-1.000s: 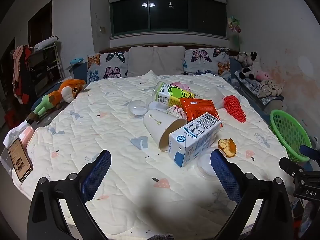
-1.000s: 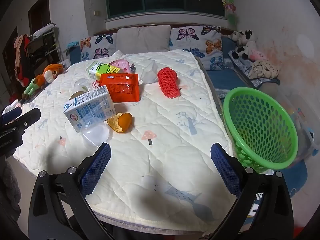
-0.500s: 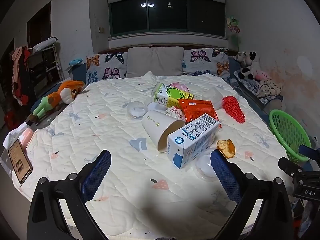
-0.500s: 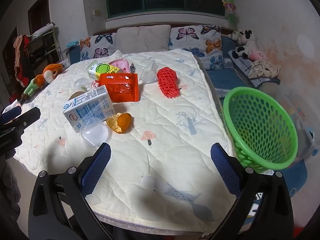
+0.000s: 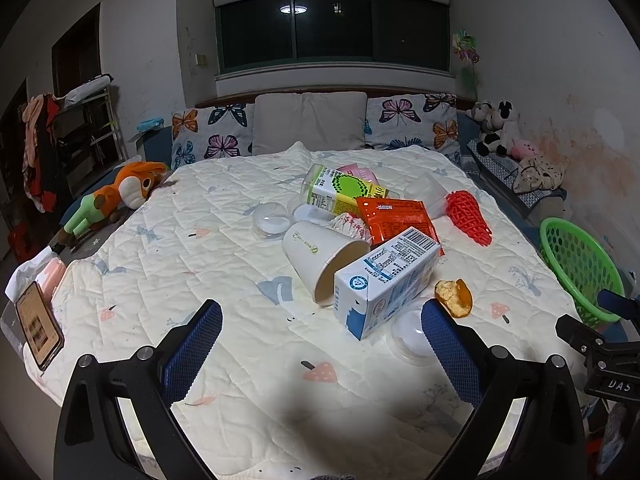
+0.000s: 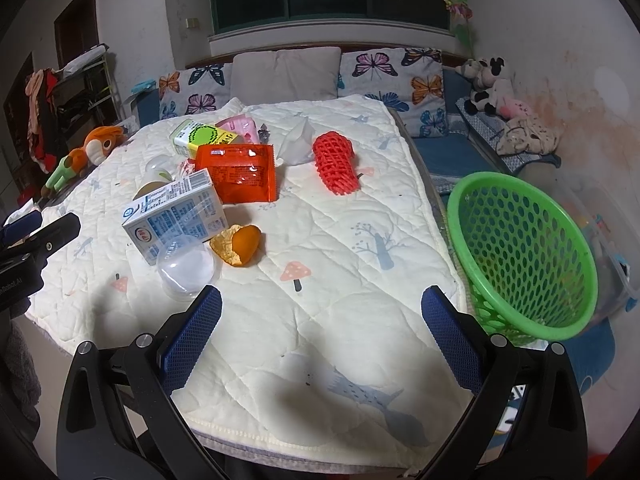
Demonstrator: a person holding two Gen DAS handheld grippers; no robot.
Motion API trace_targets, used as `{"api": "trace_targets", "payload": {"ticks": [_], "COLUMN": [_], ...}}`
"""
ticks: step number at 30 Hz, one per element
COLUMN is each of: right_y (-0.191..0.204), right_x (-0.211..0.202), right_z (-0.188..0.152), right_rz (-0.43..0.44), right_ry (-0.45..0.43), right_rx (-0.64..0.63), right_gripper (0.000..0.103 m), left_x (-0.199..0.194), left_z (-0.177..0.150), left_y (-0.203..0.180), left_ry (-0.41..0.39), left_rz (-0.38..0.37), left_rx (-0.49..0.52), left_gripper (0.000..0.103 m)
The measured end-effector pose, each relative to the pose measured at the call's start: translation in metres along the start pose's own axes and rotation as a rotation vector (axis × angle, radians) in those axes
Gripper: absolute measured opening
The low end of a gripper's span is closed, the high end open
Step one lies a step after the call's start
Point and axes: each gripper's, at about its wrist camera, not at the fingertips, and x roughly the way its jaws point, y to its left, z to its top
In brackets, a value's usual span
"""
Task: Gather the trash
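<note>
Your left gripper hangs over the near part of the quilted bed cover w/ jaws spread wide, nothing btwn the blue pads; your right gripper is the same, wide open & empty, over the near right corner of the cover.

Trash sits in a loose pile mid-bed; the blue-white milk carton lies on its side, touching the mouth of a tipped paper cup; a clear plastic lid lies just in front of the carton, beside your left gripper's right pad; an orange peel lies just right of the carton; behind them an orange snack wrapper leans on a green-yellow bottle, w/ a crumpled wrapper btwn cup & packet; a pink pack sits behind the bottle; a 2nd clear lid lies left of the cup; a red foam net lies apart to the right, near a clear plastic bag.

The green basket stands tilted off the bed's right edge, just beside your right gripper's right finger; can't tell if anything's inside.

A phone lies at the left edge; an orange plush toy lies further back on that side.
</note>
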Motion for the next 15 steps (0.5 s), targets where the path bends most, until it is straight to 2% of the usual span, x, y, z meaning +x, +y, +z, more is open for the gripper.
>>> {"api": "trace_targets", "payload": {"ticks": [15], "right_y": [-0.001], "right_x": [0.0087], "right_z": [-0.0004], "right_rz": [-0.001], "right_ry": [0.01], "right_rx": [0.001], "right_gripper": [0.098], "left_x": [0.001], "left_z": [0.0005], "left_y": [-0.0022], "left_ry": [0.004], "left_rz": [-0.001], "left_rx": [0.003], "left_gripper": [0.097]}}
